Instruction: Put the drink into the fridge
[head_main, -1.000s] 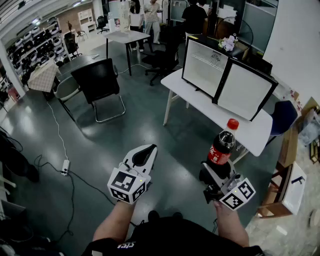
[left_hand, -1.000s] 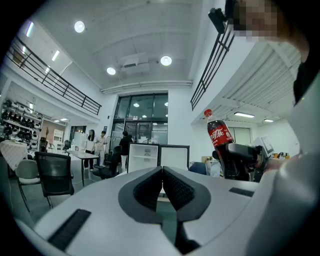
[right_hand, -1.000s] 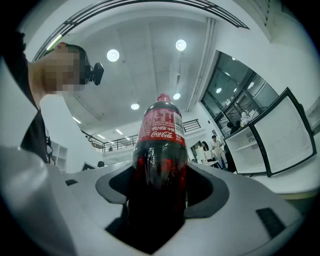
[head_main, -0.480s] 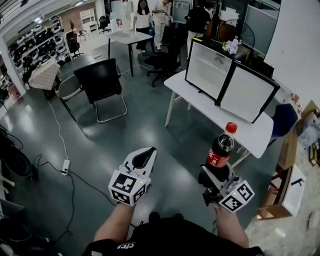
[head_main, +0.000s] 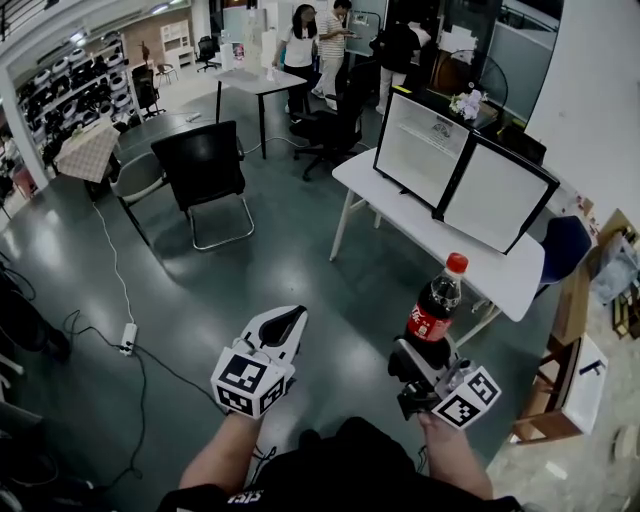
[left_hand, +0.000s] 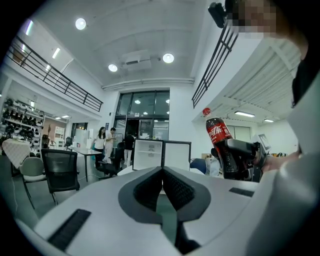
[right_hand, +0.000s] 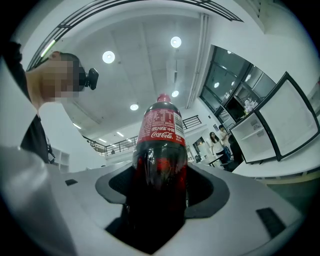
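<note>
Ahead of the left claw (head_main: 284, 322), pressed together on nothing, lie grey floor (head_main: 250, 270) and a black chair (head_main: 200, 165). The right claw (head_main: 425, 352) pinches the upright cola bottle (head_main: 434, 305); beyond it, well apart, an open fridge (head_main: 424, 148) stands on the white tabletop (head_main: 400, 215).

White-shelled left gripper (head_main: 292, 315), black-padded fingers (left_hand: 148, 189)

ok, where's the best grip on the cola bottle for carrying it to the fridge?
Lower body, from the side, as the right gripper has it: the cola bottle stands upright, its wide barrel fills the jaws, while the neck tapers and would likely slip.
</note>
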